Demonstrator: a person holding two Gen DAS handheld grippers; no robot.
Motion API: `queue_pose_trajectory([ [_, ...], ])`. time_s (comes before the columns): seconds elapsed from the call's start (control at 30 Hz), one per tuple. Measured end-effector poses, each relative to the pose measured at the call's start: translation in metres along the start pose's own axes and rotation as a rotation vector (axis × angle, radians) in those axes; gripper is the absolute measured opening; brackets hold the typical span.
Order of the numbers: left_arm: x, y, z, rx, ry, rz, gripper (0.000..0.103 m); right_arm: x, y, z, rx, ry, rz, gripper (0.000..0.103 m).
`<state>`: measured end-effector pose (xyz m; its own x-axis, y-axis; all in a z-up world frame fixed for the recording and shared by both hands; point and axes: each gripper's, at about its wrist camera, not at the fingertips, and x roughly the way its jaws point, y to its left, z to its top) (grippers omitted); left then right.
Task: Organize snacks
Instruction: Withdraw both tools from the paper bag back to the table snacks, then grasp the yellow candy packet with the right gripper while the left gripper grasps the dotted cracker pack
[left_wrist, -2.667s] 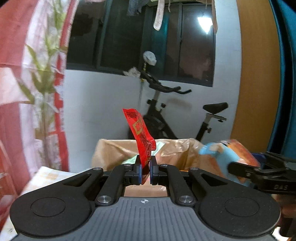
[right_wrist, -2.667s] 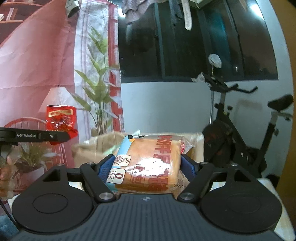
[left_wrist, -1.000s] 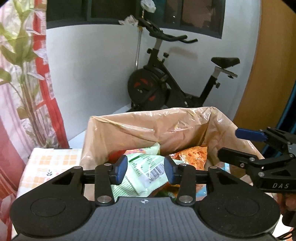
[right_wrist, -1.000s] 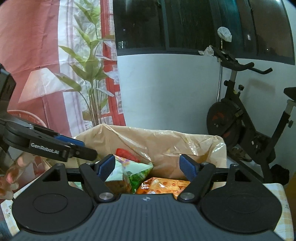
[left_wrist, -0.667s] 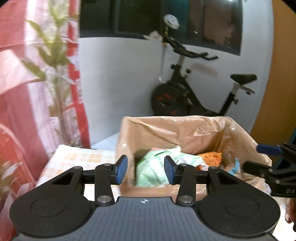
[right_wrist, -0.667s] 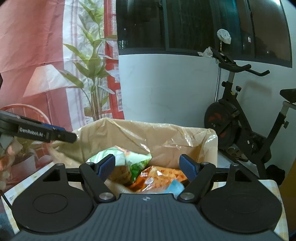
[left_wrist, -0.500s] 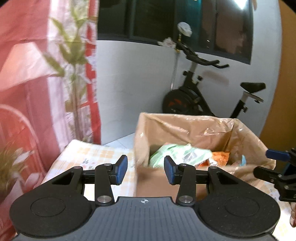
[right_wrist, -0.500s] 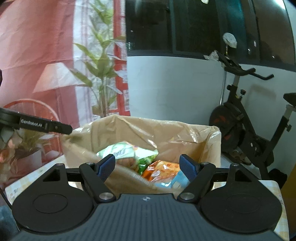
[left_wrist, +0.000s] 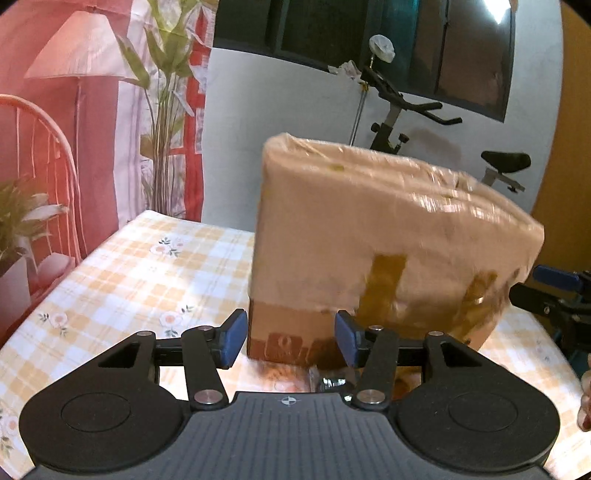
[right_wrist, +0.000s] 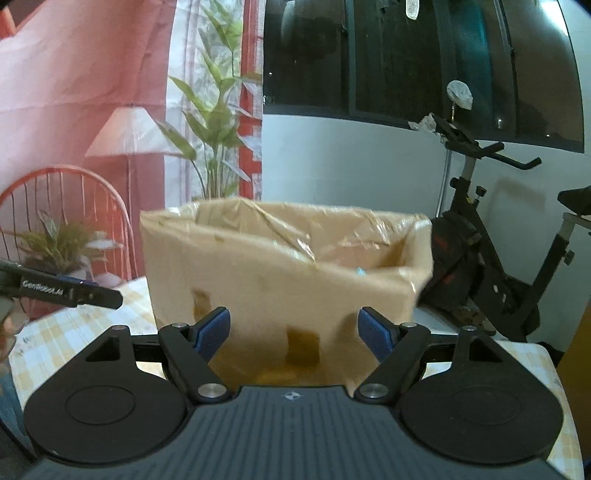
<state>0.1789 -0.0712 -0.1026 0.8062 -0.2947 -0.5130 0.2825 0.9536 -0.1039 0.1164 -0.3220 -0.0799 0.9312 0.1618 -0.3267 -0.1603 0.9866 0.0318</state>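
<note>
The left gripper (left_wrist: 290, 338) has just been opening its jaws, nothing between them; the right gripper (right_wrist: 294, 329) stands spread and empty. Only the right wrist view looks over the cardboard box (right_wrist: 280, 273) rim. The box (left_wrist: 388, 251) stands on the checked tablecloth (left_wrist: 147, 266) just beyond both grippers, which tilt slightly downward

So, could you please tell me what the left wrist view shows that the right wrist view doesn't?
Only the left wrist view shows the left gripper with open jaws, which have just been opening, framing the box's lower corner. Only the right wrist view shows the open top and plastic liner, and the right gripper, open and empty. Both show the cardboard box, the checked tablecloth and the exercise bike.
</note>
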Motion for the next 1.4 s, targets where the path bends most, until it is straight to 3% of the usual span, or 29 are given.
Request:
queue_pose_trajectory([
  [0.3, 0.012, -0.01, -0.028, 0.002, 0.03, -0.006, 0.055, -0.003, -0.024, -0.055, 0.005, 0.055, -0.066, 0.079],
  [0.63, 0.016, -0.027, -0.053, 0.019, 0.082, -0.024, 0.055, 0.002, -0.055, -0.114, 0.076, 0.187, -0.152, 0.074],
  [0.73, 0.017, -0.03, -0.055, 0.029, 0.095, -0.027, 0.055, 0.004, -0.054, -0.117, 0.1, 0.194, -0.133, 0.071],
  [0.9, 0.019, -0.03, -0.056, 0.035, 0.1, -0.029, 0.055, 0.024, -0.034, -0.114, 0.019, 0.221, -0.102, 0.056],
  [1.2, 0.023, -0.031, -0.062, 0.029, 0.114, -0.062, 0.056, 0.046, -0.015, -0.126, -0.049, 0.274, -0.154, 0.05],
  [1.4, 0.029, -0.037, -0.069, 0.053, 0.142, -0.1, 0.057, 0.05, 0.004, -0.129, -0.173, 0.288, -0.191, 0.049],
])
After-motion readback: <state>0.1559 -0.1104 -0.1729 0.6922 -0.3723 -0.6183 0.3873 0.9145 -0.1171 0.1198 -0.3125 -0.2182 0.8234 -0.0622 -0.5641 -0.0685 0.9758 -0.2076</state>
